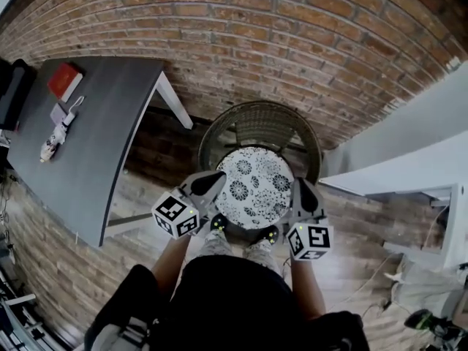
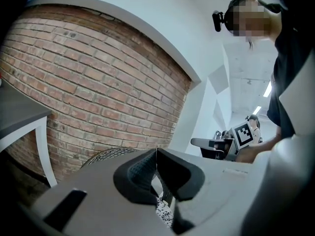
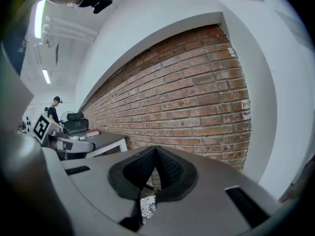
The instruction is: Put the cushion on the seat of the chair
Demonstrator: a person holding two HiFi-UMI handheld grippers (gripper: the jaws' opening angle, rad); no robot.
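Observation:
A round cushion with a black-and-white flower print is held between my two grippers, over the seat of a round wicker chair that stands against the brick wall. My left gripper is shut on the cushion's left edge, and my right gripper is shut on its right edge. In the left gripper view the jaws of the left gripper meet, with a bit of the cushion between them. The right gripper view shows the same: the right gripper pinches the cushion. The cushion hides the seat.
A grey table stands at the left, carrying a red book and small items. A white ledge lies to the right. The brick wall runs close behind the chair. My shoes show just below the cushion.

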